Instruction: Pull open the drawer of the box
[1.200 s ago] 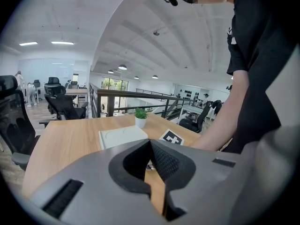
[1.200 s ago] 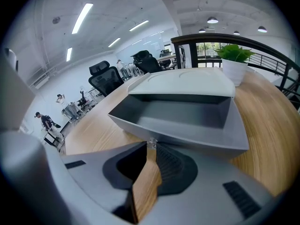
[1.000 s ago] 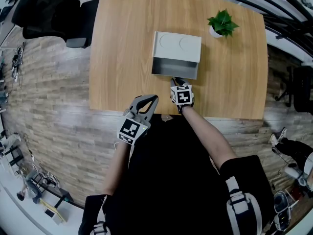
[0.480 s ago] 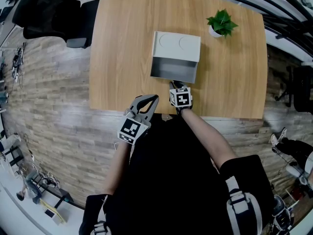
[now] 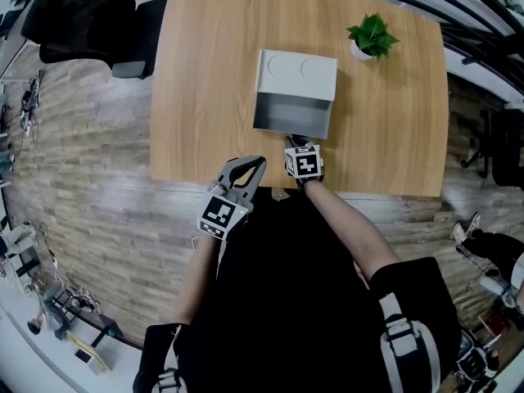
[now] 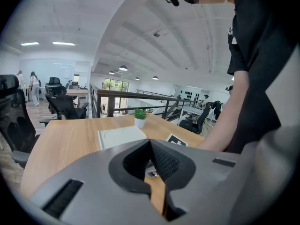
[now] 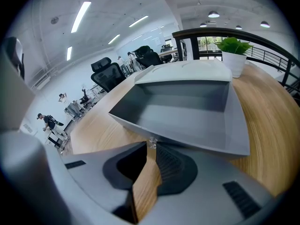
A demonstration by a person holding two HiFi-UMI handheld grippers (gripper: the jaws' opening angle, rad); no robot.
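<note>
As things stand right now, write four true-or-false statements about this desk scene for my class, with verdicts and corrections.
1. The drawer of the box is pulled out and looks empty. True.
2. The potted plant stands on top of the box. False: it stands on the table, apart from the box.
3. The right gripper has its jaws closed on the small knob at the drawer's front. True.
4. The left gripper grips the side of the box. False: it is near the table's near edge, apart from the box, with its jaws together on nothing.
</note>
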